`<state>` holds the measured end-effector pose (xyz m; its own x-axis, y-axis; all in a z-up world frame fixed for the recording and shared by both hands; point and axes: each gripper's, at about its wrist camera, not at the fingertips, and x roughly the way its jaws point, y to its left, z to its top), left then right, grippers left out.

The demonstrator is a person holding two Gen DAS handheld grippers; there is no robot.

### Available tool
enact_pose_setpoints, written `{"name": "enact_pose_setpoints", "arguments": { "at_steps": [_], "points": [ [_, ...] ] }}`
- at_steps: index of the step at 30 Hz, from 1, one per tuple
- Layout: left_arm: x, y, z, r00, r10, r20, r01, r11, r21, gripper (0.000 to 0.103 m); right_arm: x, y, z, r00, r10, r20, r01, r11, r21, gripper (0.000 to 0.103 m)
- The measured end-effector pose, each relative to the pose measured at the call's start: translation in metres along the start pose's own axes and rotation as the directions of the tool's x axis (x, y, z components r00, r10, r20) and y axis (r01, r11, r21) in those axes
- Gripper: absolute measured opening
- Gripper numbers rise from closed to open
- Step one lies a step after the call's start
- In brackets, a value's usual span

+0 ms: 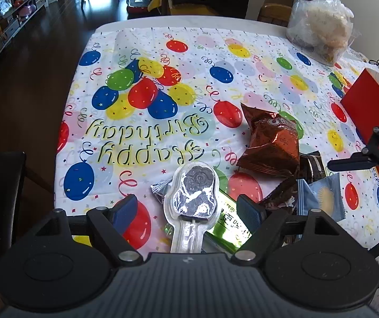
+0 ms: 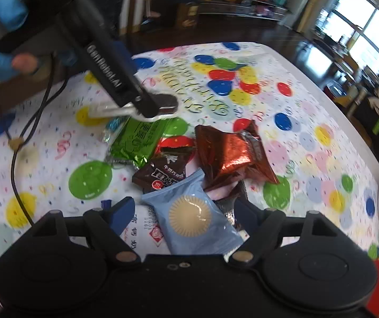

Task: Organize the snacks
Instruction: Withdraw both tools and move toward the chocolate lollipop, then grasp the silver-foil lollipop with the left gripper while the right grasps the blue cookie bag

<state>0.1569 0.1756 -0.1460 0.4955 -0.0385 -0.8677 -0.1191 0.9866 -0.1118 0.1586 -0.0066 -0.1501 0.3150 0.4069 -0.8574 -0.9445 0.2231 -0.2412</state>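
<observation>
Balloon-patterned tablecloth point(image 1: 163, 61); copper-red packet point(image 1: 271, 143), green packet point(image 2: 139, 140), pale-blue packet point(image 2: 194, 217).

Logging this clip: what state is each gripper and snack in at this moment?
left gripper: open, straddling the lollipop
cookie lollipop: sealed, between the fingers
right gripper: open, around the blue packet
blue packet: sealed, flat
red-brown bag: crumpled, lying on the table
green packet: sealed, flat

We see the snack pile on the tablecloth point(image 1: 147, 53): lollipop pack point(image 1: 193, 198) nearest in the left wrist view, green packet point(image 1: 229, 225) under it, foil bag point(image 1: 271, 140) farther right, round-print pouch point(image 1: 322, 198) right, box point(image 1: 369, 106) far right.
</observation>
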Motion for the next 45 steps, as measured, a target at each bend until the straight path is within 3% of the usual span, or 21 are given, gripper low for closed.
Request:
{"name": "enact_pose_setpoints", "arguments": {
  "at_steps": [4, 9, 17, 23, 29, 45],
  "points": [
    [0.006, 0.001, 0.002, 1.000, -0.017, -0.007, 0.017, 1.000, 0.004, 0.080, 0.008, -0.005, 0.001, 0.999, 0.030, -0.022, -0.030, 1.000, 0.002, 0.071],
    [0.015, -0.001, 0.003, 0.999, -0.015, -0.031, 0.016, 1.000, 0.019, 0.062, 0.012, -0.005, 0.000, 0.999, 0.046, -0.020, -0.045, 0.999, 0.004, 0.065],
    [0.016, 0.002, 0.005, 0.999, -0.027, -0.032, 0.027, 1.000, 0.000, 0.050, 0.009, -0.002, 0.001, 0.999, 0.052, -0.008, -0.052, 0.999, 0.003, 0.046],
    [0.014, 0.005, 0.004, 1.000, -0.013, -0.026, 0.013, 1.000, -0.024, 0.047, 0.003, -0.002, -0.001, 0.999, 0.042, 0.012, -0.043, 0.998, 0.054, 0.045],
    [0.009, 0.006, 0.002, 1.000, -0.012, -0.017, 0.011, 0.998, -0.054, 0.047, -0.014, -0.009, -0.007, 0.998, 0.031, 0.058, -0.041, 0.983, 0.181, 0.045],
    [-0.036, 0.000, -0.014, 0.998, -0.023, 0.053, 0.031, 0.988, -0.153, 0.047, -0.080, -0.029, -0.027, 0.983, -0.060, 0.173, -0.024, 0.892, 0.451, 0.045]
  ]
}}
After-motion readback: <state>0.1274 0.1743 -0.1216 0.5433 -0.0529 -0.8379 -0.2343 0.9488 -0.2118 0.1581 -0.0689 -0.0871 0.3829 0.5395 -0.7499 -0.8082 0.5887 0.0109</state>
